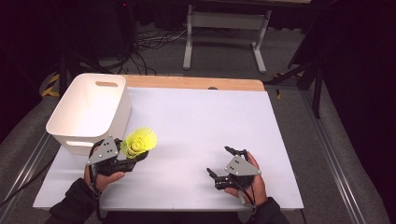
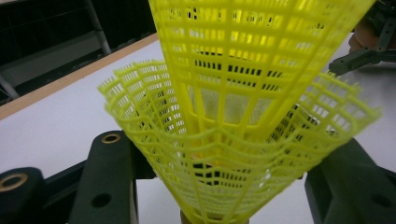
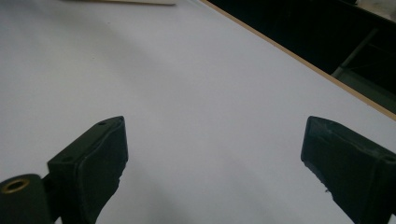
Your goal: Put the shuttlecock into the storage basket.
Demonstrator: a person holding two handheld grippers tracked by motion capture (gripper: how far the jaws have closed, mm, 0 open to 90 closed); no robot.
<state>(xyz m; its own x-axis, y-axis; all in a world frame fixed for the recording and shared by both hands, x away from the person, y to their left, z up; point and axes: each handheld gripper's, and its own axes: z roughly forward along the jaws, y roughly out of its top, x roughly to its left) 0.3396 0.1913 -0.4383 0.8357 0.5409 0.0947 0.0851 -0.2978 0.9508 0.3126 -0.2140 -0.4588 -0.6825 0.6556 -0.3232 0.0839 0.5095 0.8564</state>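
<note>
Shuttlecocks (image 1: 139,141), yellow and nested, sit clamped between the jaws of the left gripper (image 1: 133,156), skirts flaring up beyond the jaw tips. Bin (image 1: 88,112), white, stands just beyond that gripper. Right gripper (image 1: 219,161) rests well apart on the sheet (image 1: 201,121), jaws wide, nothing between them.

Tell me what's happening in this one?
A person at a white table works a gripper in each hand. The left gripper is shut on yellow plastic shuttlecocks, apparently two nested, holding them just beside the white bin at the table's left edge; they are not yet in it. The right gripper rests near the front of the table, jaws open with nothing between them.
</note>
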